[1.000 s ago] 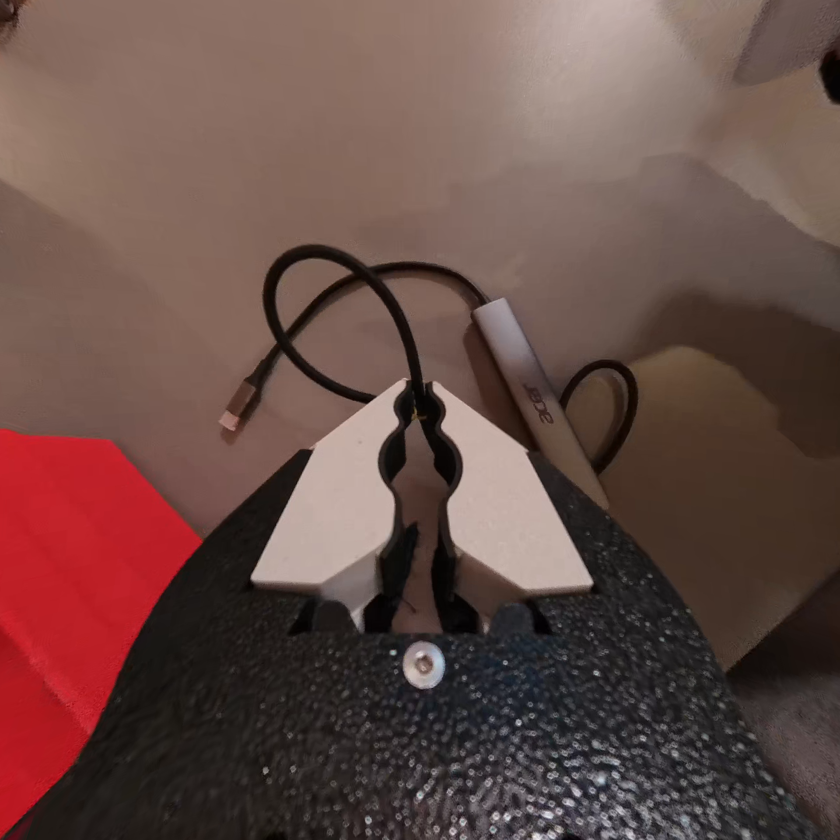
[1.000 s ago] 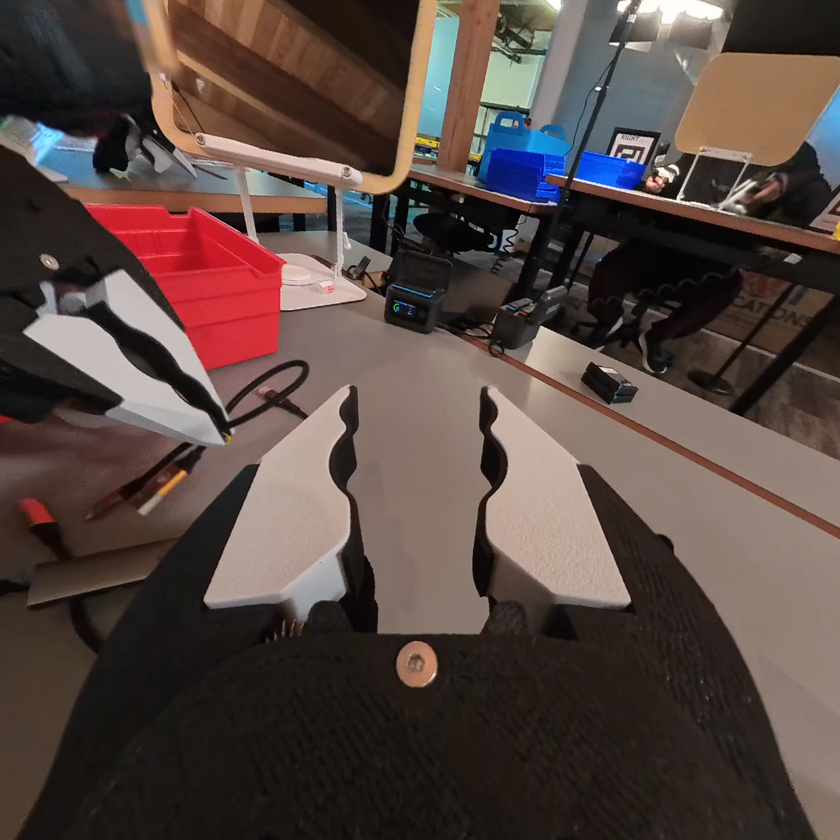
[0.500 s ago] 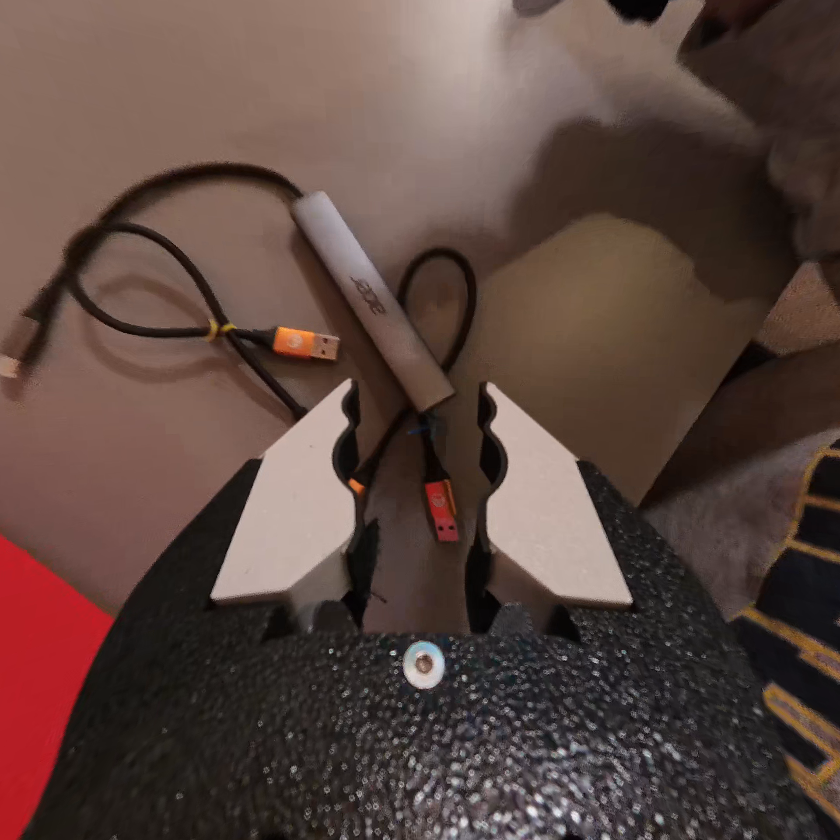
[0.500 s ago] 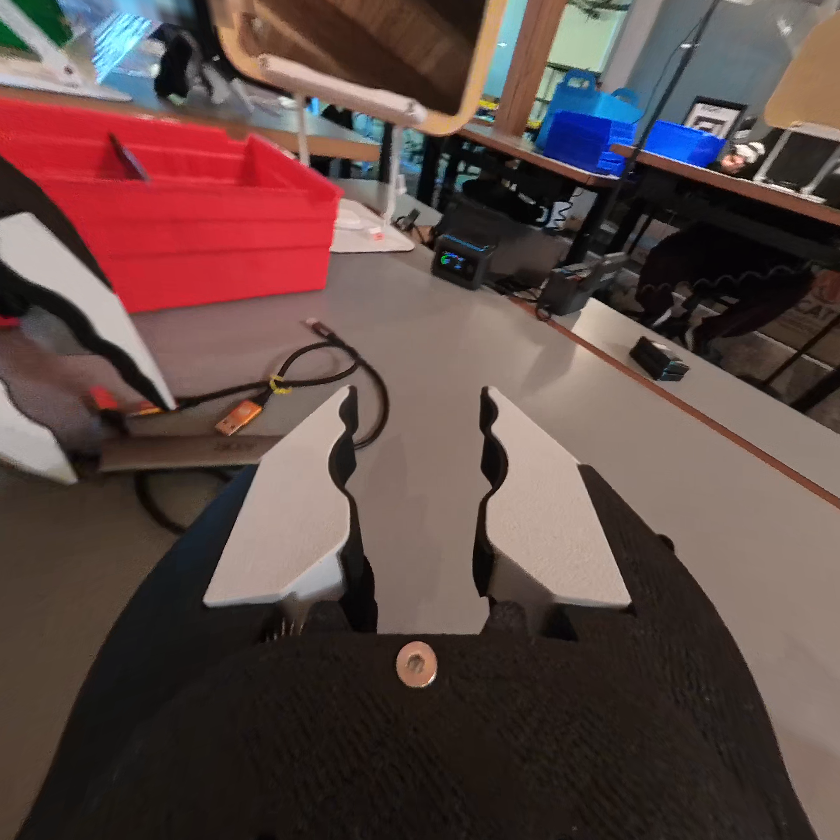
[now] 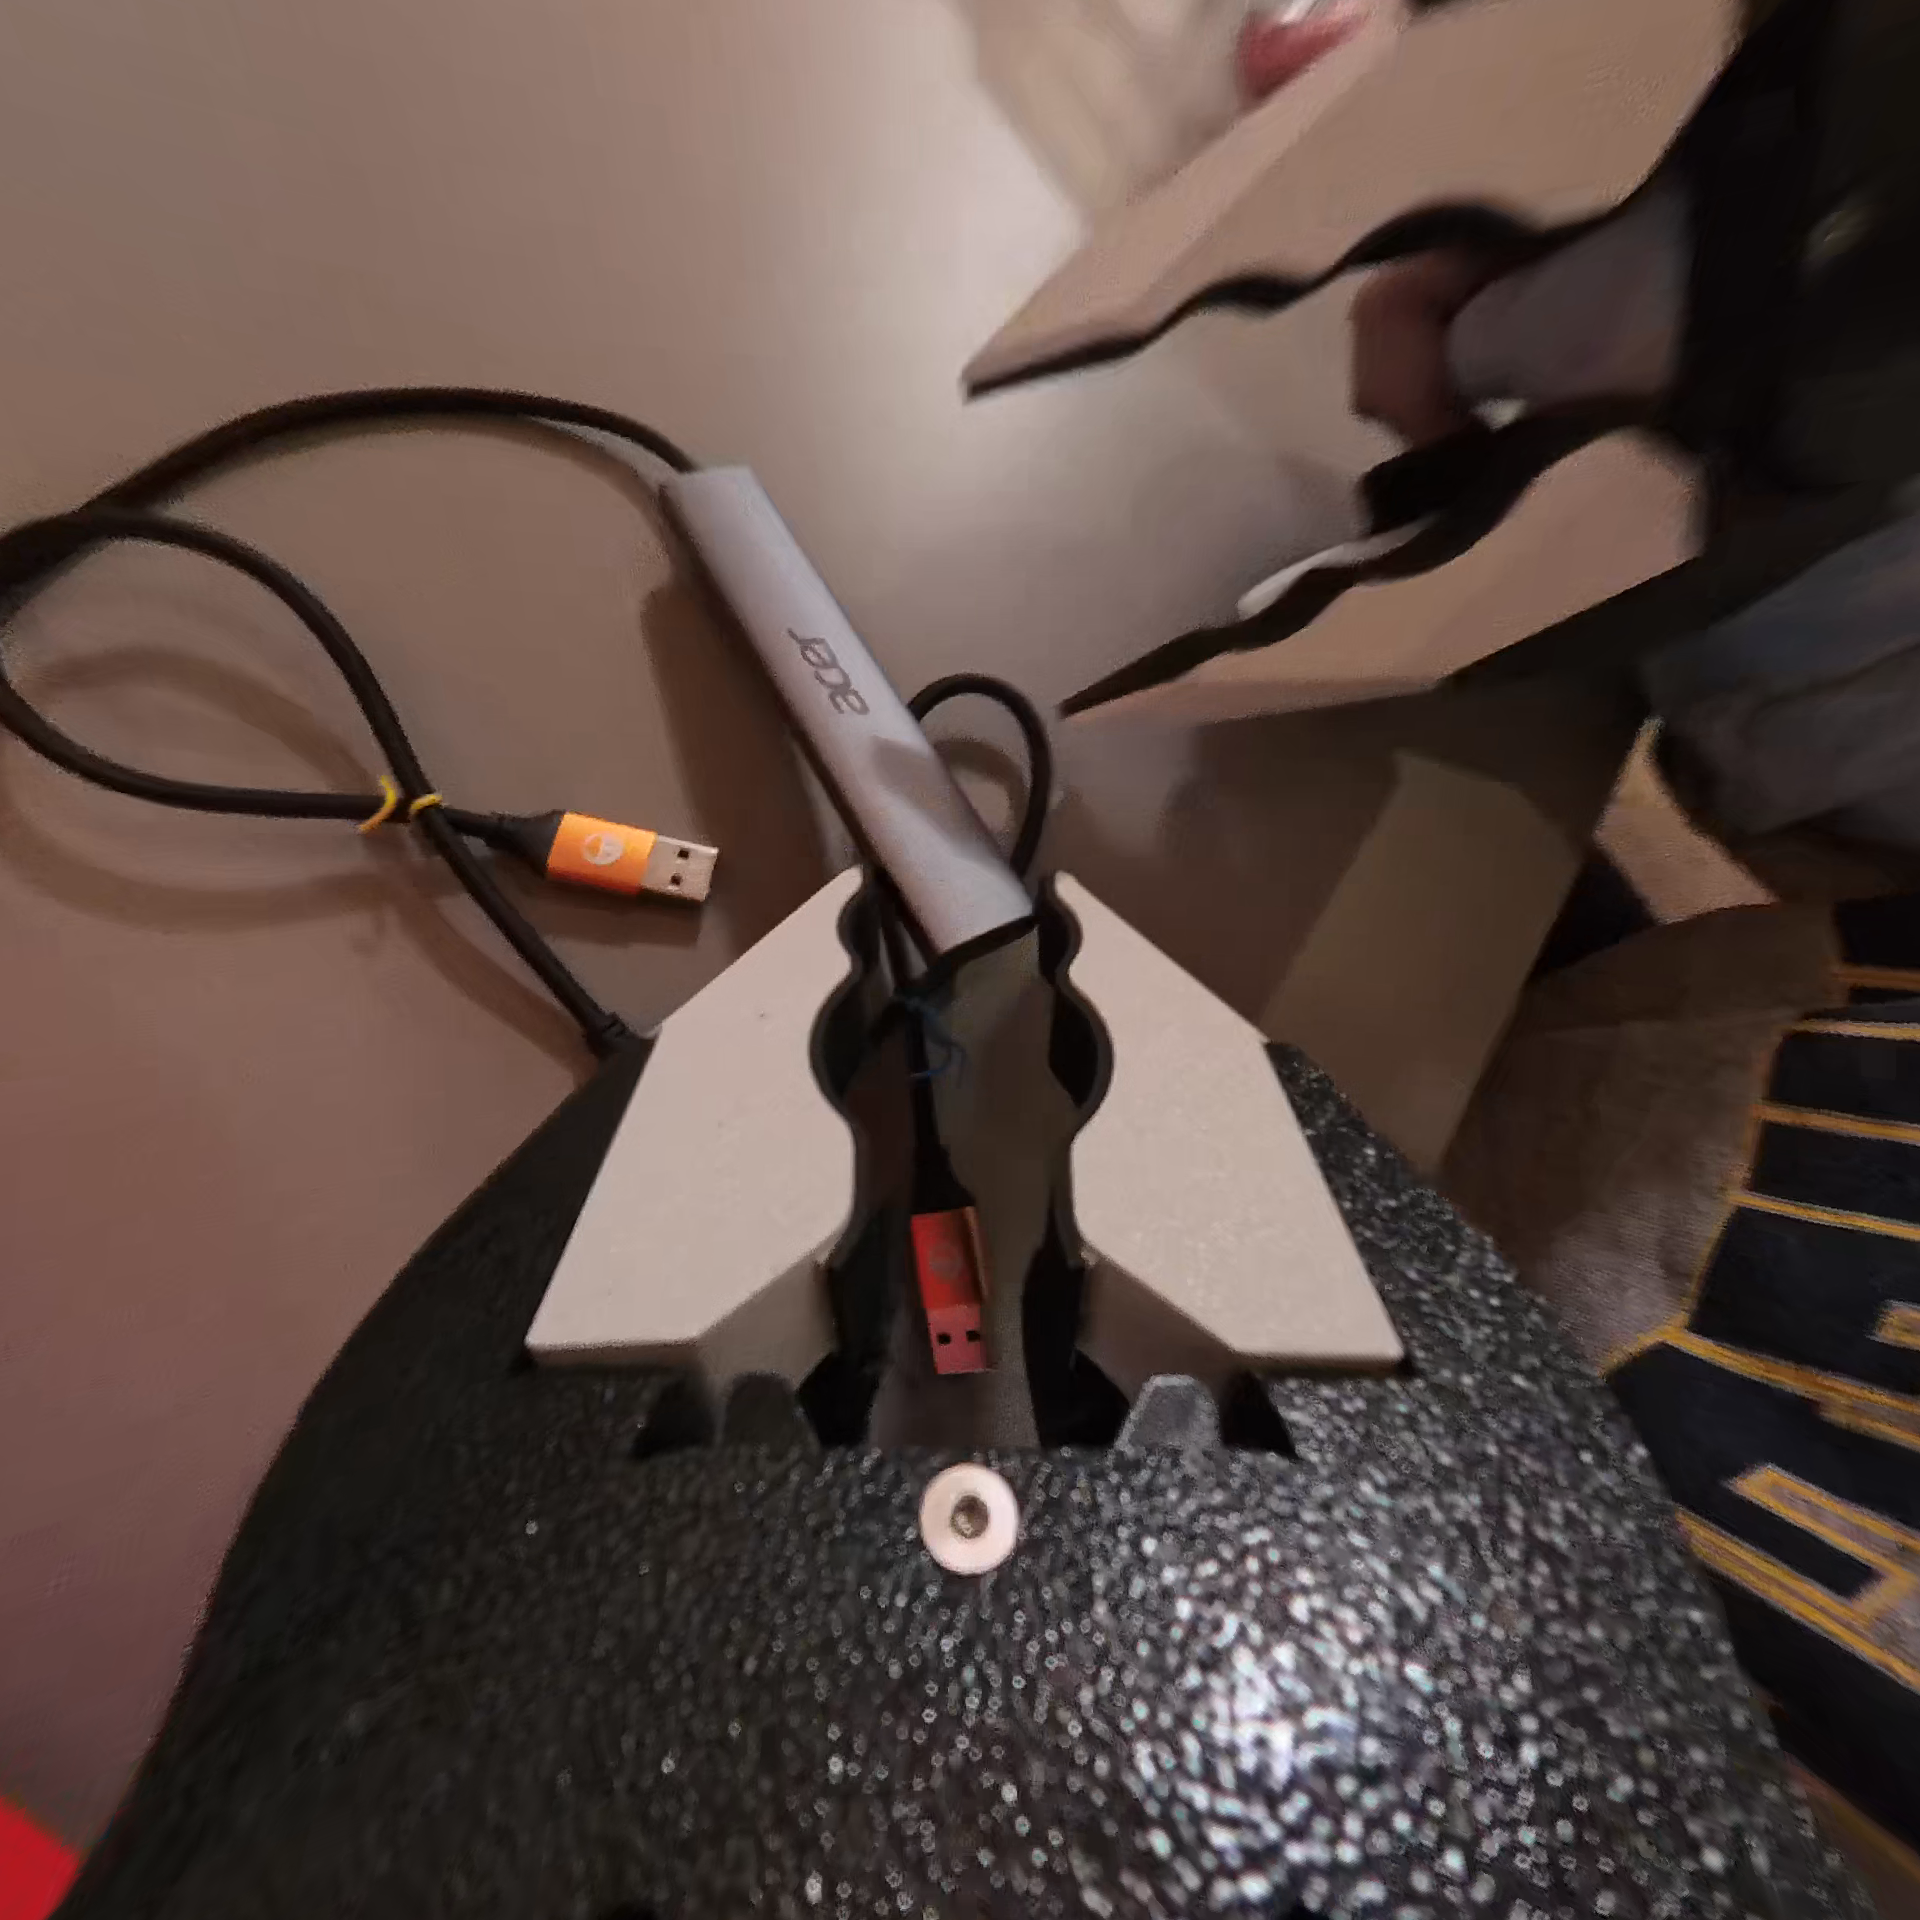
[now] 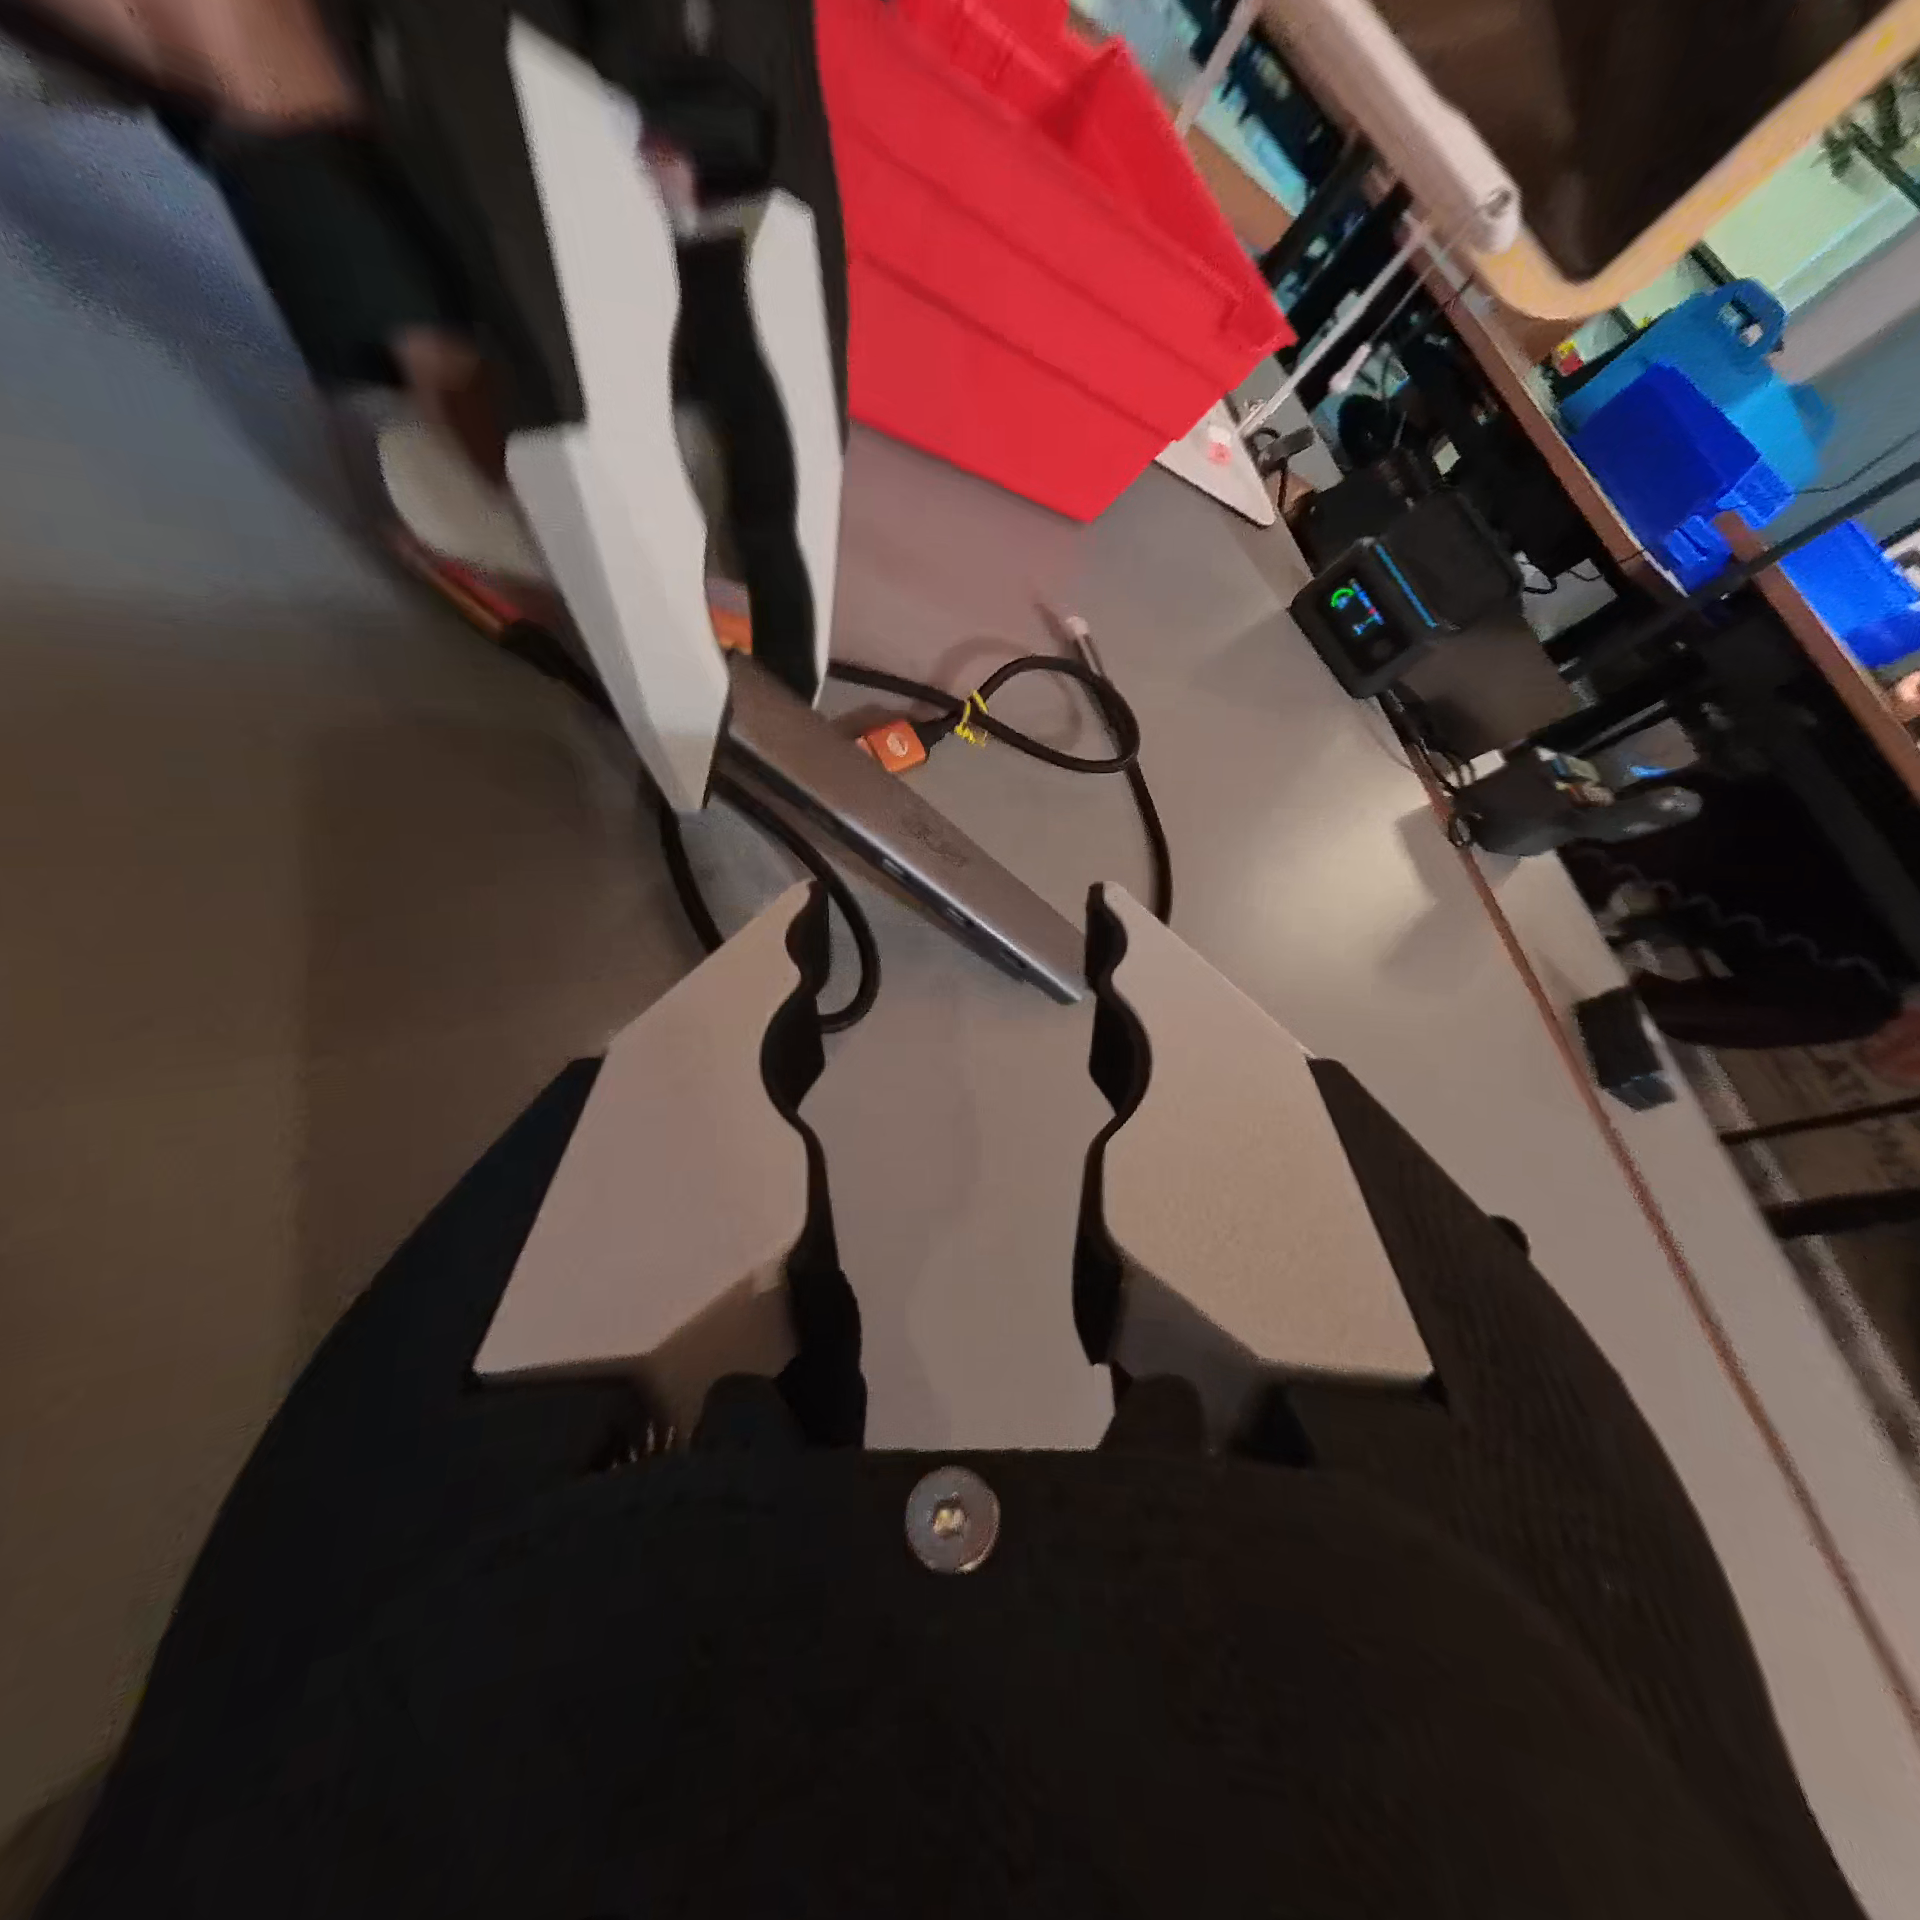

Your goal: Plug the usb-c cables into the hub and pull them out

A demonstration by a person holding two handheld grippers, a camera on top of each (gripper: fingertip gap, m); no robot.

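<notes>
The slim grey metal hub (image 5: 847, 717) lies on the pale grey table (image 5: 312, 208), its long axis running diagonally: the end with its black braided lead (image 5: 343, 416) points away to the left, and the near end sits between the tips of the left gripper (image 5: 951, 914). That gripper's white fingers are closing on that end, though actual contact cannot be told. An orange-sleeved USB plug (image 5: 623, 854) lies flat just left of the hub, pointing toward it. A red-sleeved plug (image 5: 948, 1288) lies deeper between the fingers. The right gripper (image 6: 951, 925) hangs spread apart over the hub's far end, empty. The red plastic bin (image 6: 1018, 281) stands behind; its contents are hidden.
</notes>
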